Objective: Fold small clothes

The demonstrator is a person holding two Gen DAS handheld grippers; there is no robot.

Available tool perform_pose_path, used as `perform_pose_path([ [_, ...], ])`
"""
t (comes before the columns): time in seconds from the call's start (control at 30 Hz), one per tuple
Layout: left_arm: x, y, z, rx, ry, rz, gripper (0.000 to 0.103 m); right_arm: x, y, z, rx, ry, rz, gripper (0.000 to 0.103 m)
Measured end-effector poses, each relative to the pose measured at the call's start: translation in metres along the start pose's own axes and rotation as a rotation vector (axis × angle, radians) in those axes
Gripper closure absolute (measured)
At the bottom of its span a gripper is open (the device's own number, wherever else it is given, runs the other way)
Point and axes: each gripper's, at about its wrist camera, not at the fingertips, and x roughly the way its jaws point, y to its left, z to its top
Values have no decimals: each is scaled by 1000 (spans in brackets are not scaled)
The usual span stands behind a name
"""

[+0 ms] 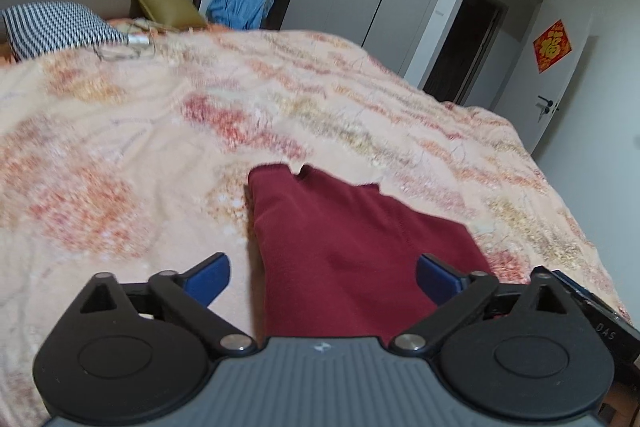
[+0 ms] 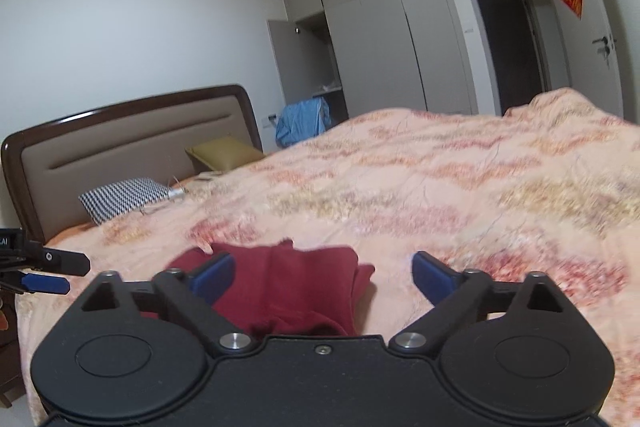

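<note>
Burgundy garment (image 1: 352,251) seemingly beneath both spread tongs (image 1: 322,277)

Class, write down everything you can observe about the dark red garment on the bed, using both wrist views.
The dark red garment is a small piece of soft, knit-looking cloth, plain in colour, with a stitched seam visible. It lies on the floral orange bedspread, partly folded, its layers overlapping and its far edge uneven. It sits between the open fingers of the left gripper and ahead of the open right gripper. Neither gripper grasps it.
</note>
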Motion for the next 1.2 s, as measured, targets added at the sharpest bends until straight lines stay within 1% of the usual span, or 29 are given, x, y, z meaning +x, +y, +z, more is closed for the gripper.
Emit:
perform_pose_path([
  [0.07,-17,-6,0,18,-18,7,0,-18,8,7,-14,-24,-3,1],
  [0.23,-59,-21,-9,61,-65,5,0,-65,27,21,-40,-71,-7,1],
  [0.47,-115,-34,-32,96,-123,0,0,-131,52,17,-48,-126,-17,1],
  [0.63,-151,-39,-58,132,-165,12,0,-175,68,-2,-55,-165,-45,1],
  [0.87,-195,-41,-97,165,-229,6,0,-230,86,-36,-47,-210,-88,1],
  [1.03,-217,-40,-131,186,-254,27,0,-259,99,-63,-53,-219,-118,1],
  [1.2,-226,-33,-166,187,-252,54,0,-277,116,-91,-54,-221,-130,1],
])
